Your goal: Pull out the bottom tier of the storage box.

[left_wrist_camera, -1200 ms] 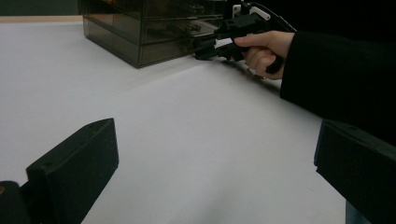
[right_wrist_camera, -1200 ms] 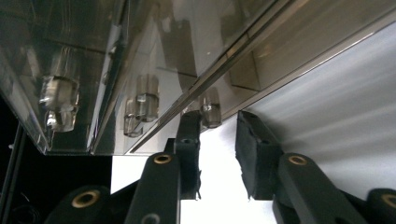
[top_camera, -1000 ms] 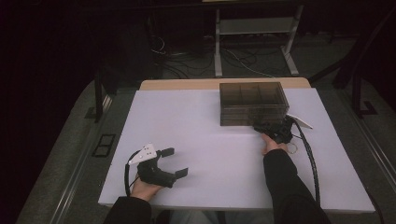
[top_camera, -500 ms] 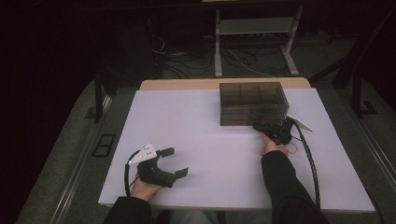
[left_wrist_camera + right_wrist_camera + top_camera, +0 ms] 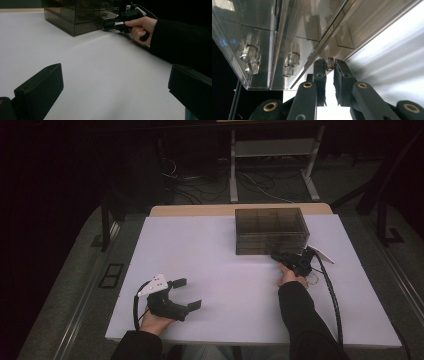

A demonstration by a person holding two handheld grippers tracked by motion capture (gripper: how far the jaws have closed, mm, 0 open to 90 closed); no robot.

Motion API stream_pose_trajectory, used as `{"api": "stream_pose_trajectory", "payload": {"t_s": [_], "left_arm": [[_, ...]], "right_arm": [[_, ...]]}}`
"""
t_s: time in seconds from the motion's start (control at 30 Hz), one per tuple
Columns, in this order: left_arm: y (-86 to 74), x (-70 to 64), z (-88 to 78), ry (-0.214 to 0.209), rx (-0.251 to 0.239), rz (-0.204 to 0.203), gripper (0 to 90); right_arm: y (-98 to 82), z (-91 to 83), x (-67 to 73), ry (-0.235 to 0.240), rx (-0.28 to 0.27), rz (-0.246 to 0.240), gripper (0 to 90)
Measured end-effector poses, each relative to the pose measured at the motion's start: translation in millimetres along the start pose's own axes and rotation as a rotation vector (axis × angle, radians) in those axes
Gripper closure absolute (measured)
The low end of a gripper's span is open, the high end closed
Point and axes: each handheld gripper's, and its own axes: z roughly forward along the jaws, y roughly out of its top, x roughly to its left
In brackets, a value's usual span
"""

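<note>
- A dark floor [image 5: 85, 270] surrounds the white rectangular worktop [image 5: 220, 270], with a rectangular floor plate [image 5: 112, 275] at the left side.
- The left tool [image 5: 187, 293] rests near the worktop's front left, its black jaws spread wide with nothing between them.
- Beyond the worktop's pale wooden far edge [image 5: 200, 210], loose cables [image 5: 200, 187] lie on the floor beside a white metal frame stand [image 5: 272, 155].
- The smoky transparent plastic drawer box [image 5: 270, 230] stands on the worktop toward the far right.
- The right tool [image 5: 329, 64] is at the box's front lower right corner, its jaws pinched on a small clear drawer knob [image 5: 328, 63] of the bottom drawer.
</note>
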Motion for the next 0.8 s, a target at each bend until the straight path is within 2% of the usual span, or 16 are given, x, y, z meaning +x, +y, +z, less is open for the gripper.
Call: {"api": "stream_pose_trajectory", "payload": {"t_s": [0.8], "left_arm": [[0.0,0.2,-0.2,0.000,0.002,0.005,0.0]], "right_arm": [[-16.0,-11.6,-0.9,0.003,-0.022,0.015,79.2]]}}
